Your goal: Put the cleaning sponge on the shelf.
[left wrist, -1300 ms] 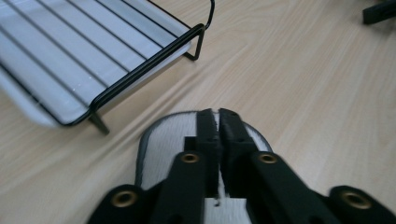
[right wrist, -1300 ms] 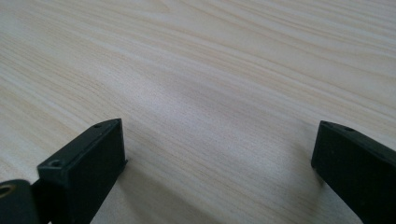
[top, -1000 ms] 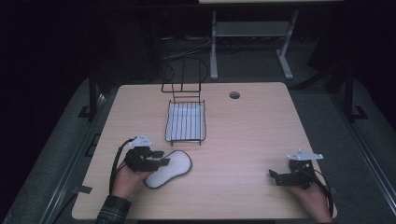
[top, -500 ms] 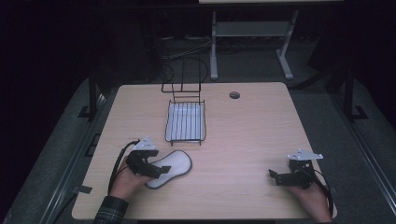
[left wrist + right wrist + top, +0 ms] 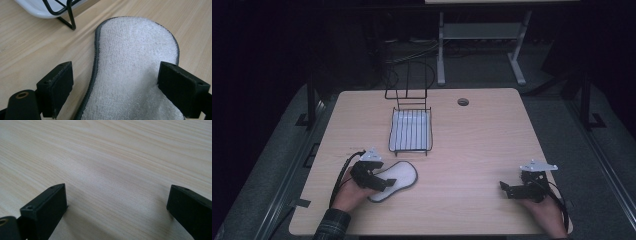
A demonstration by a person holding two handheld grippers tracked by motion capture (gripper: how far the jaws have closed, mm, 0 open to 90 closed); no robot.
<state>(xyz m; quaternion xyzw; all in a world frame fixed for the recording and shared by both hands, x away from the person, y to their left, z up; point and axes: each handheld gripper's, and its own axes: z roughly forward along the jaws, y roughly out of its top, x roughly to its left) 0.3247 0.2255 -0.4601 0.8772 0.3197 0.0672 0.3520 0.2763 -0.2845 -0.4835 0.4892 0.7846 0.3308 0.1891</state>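
Insole (image 5: pixel 396 179) lies flat on the table (image 5: pixel 477 145), near the front left edge, white terry side up with a dark trim round its rim. Going from big to small: the table is pale wood with a small round hole (image 5: pixel 463 102) near its far edge. On it, toward the far middle, stands a black wire rack (image 5: pixel 411 129) with a white tray under its bars and a tall wire frame at its back. The insole sits just in front of that rack, apart from it, its rounded toe end pointing toward the rack's near foot (image 5: pixel 71 23).

My left gripper (image 5: pixel 379 183) is at the insole's near end. Its jaws stand wide open, one off the insole's left edge over bare wood, the other over the cloth near the right edge. They hold nothing. In the left gripper view the insole (image 5: pixel 135 72) runs up between my pads; whether the right pad touches the cloth I cannot tell.

My right gripper (image 5: pixel 507 188) rests well apart, at the front right of the table, jaws wide open with bare wood between them.
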